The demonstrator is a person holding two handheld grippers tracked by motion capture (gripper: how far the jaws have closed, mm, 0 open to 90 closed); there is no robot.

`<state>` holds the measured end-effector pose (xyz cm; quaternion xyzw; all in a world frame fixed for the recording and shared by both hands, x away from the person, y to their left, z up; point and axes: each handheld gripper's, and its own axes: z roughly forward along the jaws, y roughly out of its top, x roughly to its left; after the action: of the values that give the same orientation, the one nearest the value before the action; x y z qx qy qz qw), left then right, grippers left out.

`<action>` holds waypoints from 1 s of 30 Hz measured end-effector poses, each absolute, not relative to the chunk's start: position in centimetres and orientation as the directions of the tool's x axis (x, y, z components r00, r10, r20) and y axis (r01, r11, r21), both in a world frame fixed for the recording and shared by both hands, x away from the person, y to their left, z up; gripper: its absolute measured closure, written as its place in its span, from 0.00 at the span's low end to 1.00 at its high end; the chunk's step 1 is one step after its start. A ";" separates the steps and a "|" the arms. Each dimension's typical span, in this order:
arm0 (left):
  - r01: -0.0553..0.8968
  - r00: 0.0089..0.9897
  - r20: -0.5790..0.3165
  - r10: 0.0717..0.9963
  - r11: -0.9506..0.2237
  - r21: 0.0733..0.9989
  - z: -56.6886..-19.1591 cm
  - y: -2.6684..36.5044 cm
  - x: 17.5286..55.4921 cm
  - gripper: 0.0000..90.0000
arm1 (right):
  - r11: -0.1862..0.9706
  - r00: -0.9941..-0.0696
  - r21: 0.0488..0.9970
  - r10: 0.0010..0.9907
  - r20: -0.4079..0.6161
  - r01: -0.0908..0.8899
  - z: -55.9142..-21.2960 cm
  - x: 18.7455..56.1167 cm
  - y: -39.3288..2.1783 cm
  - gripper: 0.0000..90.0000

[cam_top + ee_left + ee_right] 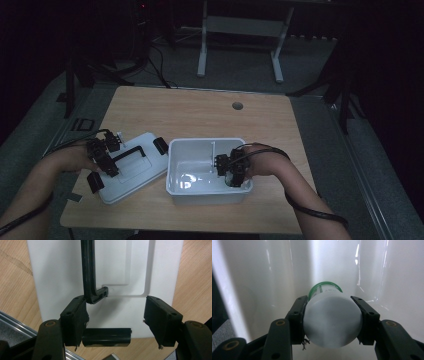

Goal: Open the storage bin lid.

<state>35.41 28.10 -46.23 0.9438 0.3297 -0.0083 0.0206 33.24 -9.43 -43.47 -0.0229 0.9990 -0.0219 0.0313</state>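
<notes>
A white lid (135, 172) with a black handle (131, 151) lies flat on the wooden table, left of an open white bin (200, 142). My left gripper (109, 164) hovers over the lid, open. In the left gripper view the handle (88, 270) runs down to the left jaw of the left gripper (115, 298), and nothing is clamped between the jaws. A black latch (106, 337) sits at the lid's (55, 270) near edge. My right gripper (231, 171) is down inside the bin's right end. The right gripper (328, 299) is shut on a white-capped jar (332, 322) with a green rim.
The table (200, 115) has a round cable hole (237, 106) near its far edge. Black latches (160, 145) stick out from the lid's corners. A white desk frame (240, 25) stands on the floor beyond. A metal rail (15, 322) borders the table's left side.
</notes>
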 end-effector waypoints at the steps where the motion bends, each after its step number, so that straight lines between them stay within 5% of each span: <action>1: 0.621 0.784 -0.030 0.620 -0.783 0.035 -46.2 28.1 35.4 0.38 | 0.997 -0.996 -0.050 -0.056 -0.065 -0.053 -43.7 33.3 -9.2 0.56; 30: 0.627 0.779 -0.025 0.627 -0.778 0.037 -46.0 28.6 35.3 0.38 | 0.988 -0.998 -0.147 -0.048 -0.028 -0.043 -48.8 34.1 -6.7 0.56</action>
<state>35.33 28.64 -45.99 0.9428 0.3326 -0.0054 0.0215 34.11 -6.68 -48.83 -0.0228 0.9969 -0.0734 0.0156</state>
